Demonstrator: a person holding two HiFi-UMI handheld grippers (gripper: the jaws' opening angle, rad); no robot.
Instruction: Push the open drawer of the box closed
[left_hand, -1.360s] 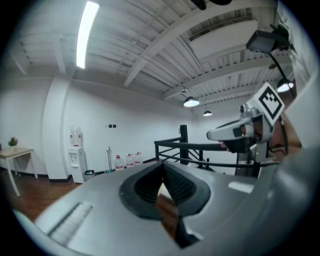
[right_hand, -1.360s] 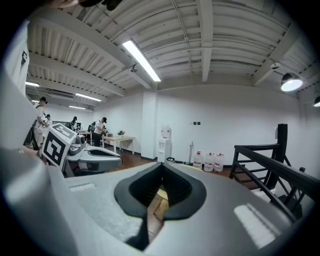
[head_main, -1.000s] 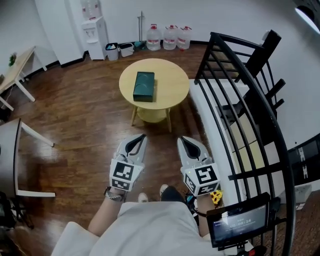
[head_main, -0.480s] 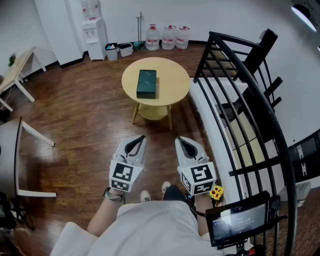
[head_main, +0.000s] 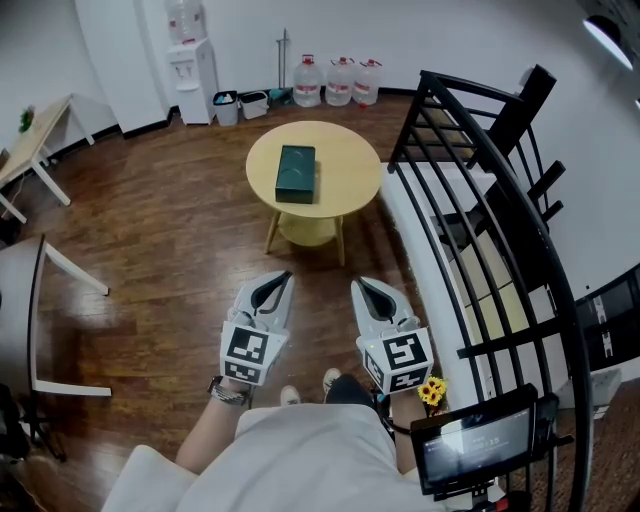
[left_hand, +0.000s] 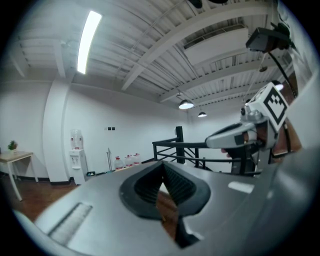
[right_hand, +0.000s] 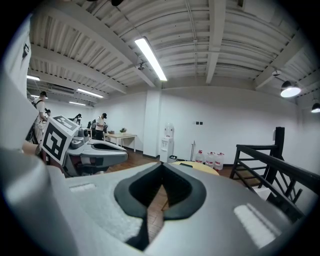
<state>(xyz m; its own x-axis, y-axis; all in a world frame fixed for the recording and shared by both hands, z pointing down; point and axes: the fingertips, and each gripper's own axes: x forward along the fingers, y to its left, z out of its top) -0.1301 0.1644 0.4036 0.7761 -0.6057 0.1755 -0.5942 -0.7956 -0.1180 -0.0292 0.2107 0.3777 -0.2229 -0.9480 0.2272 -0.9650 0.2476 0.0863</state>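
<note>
The box, a flat dark green rectangular block with a matte top, lay near the middle of a round pale wooden table. From where I stood I could not tell whether its drawer stood out. Well short of the table, low by the person's waist, the left gripper and the right gripper pointed toward it side by side, smooth grey shells tapering to ribbed black pads. Both had their jaws pressed together with nothing between them. Glossy dark brown floorboards spread beneath, and a black metal railing of thin bars curved along the right.
</note>
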